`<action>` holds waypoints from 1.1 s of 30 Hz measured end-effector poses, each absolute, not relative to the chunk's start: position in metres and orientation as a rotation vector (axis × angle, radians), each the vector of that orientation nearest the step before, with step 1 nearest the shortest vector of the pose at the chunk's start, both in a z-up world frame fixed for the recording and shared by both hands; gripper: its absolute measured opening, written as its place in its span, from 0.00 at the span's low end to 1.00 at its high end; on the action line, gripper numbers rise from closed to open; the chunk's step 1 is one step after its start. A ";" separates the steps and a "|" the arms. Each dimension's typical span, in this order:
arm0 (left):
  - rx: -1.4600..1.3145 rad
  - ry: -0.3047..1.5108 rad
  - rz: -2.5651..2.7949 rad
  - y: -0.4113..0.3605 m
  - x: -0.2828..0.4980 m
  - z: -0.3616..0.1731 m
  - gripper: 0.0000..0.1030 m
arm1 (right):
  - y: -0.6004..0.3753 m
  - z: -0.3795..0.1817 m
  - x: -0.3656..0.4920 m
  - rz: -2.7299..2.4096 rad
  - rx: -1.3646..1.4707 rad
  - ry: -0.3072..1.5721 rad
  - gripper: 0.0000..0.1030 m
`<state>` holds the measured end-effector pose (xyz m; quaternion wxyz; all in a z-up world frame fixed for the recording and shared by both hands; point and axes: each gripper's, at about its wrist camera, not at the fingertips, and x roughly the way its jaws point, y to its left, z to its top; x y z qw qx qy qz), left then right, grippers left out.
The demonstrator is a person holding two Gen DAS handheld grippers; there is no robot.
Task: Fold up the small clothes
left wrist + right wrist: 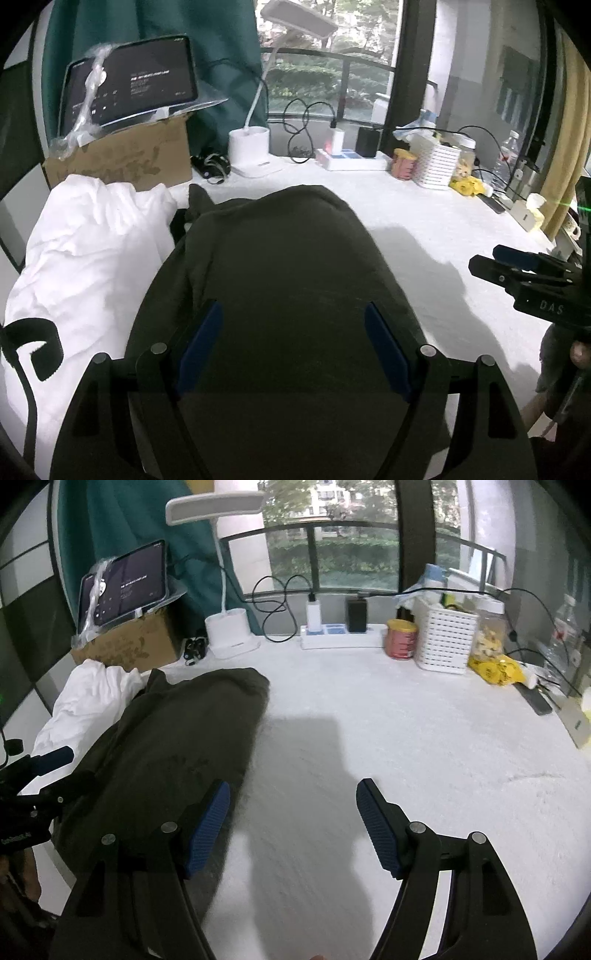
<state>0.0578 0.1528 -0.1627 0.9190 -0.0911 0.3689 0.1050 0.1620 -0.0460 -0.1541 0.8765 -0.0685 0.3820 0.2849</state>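
Two garments lie on the white, faintly grainy surface (pixel 369 716). One is a dark olive garment (pixel 280 266) of soft matte cloth, laid out as a long, rounded-ended slab with a few shallow creases. Its long axis runs away from the cameras toward the window, and its far end is a smooth curved fold. Touching its left edge is a crumpled white garment (pixel 92 243), heaped and deeply wrinkled.

Above the near half of the olive cloth, the left gripper (pixel 291 347) has its fingers (pixel 201 347) spread wide; the ribbed blue pads frame the fabric without pinching it. To the right of the olive garment's edge, over bare surface, the right gripper (pixel 295 823) is likewise released, with nothing between its fingers (pixel 376 827).

Behind the clothes stands a brown cardboard box (pixel 122 158) carrying a dark tablet (pixel 129 81) partly wrapped in clear crinkled plastic. Farther right along the back edge sit a white desk lamp (pixel 229 631) with a bent neck, a white power strip (pixel 340 635) with looping black cables, a red and yellow tin (pixel 400 638), a slatted white plastic basket (pixel 443 642) and a yellow packet (pixel 495 670). A teal curtain (pixel 166 44) hangs behind the box.
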 end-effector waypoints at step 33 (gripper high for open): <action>-0.018 0.383 0.104 0.060 0.015 -0.068 0.98 | -0.189 -0.091 0.112 0.395 -0.036 0.615 0.72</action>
